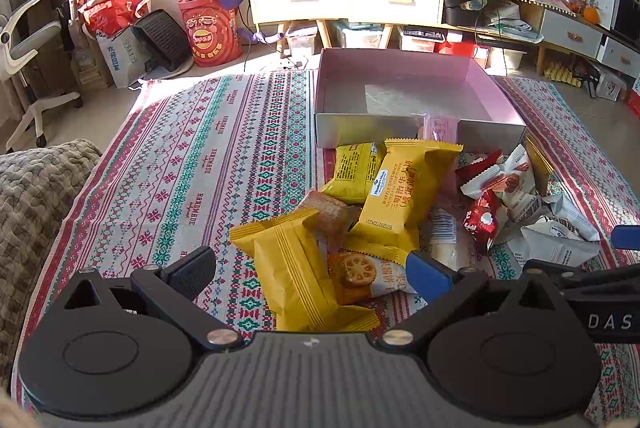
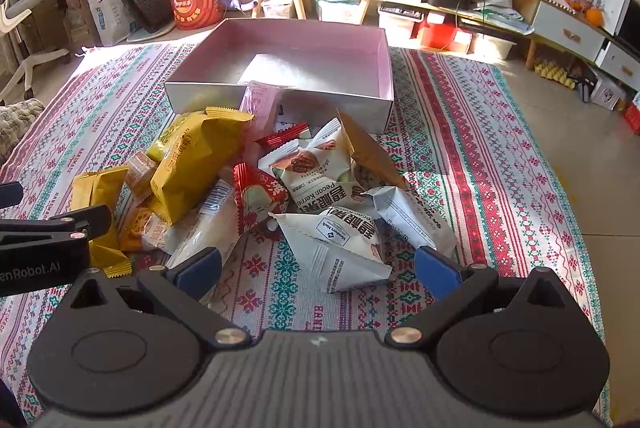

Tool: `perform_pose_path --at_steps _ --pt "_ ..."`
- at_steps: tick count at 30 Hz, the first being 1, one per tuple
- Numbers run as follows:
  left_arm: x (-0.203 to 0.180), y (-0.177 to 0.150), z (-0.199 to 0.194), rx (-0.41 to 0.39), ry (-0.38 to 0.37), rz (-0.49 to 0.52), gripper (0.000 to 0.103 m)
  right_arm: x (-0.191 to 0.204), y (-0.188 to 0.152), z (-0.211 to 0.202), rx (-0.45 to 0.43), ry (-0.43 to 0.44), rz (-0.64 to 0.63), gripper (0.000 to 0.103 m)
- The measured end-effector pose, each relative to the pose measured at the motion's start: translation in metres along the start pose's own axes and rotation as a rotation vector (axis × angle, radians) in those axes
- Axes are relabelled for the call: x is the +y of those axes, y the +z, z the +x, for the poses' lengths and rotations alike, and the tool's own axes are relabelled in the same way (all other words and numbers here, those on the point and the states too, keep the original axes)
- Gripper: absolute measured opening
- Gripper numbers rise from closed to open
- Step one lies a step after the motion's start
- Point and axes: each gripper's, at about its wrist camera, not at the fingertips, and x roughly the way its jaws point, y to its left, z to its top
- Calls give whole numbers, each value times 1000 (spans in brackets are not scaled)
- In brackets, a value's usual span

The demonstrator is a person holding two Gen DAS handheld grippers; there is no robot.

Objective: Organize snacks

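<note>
Nearest me, the left gripper [image 1: 312, 270] gapes wide around a yellow packet [image 1: 296, 272], gripping nothing, and the right gripper [image 2: 318, 266] spreads just as wide over a white pecan pouch [image 2: 340, 248]. Beyond lies the snack heap [image 2: 248, 180] on the patterned cloth [image 1: 192, 164], then the pink-lined box [image 2: 304, 64].

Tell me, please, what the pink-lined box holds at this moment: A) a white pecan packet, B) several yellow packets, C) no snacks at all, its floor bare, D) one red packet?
C: the box shows only its bare floor in both wrist views, while the yellow packets, the red packet and the white pecan packets all lie on the patterned cloth in front of it.
</note>
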Motion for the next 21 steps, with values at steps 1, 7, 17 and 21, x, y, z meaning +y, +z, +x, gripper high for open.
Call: perform_pose_path --at_steps 1,7,17,21 --pt "0 0 0 1 -1 0 103 0 0 0 0 -1 0 103" --pt "0 0 0 0 -1 0 103 1 0 -1 -1 0 2 103" --pt "0 0 0 0 -1 1 103 0 -1 -1 -1 2 6 103" --pt "0 3 -4 4 -12 8 103 -3 2 0 0 8 19 102"
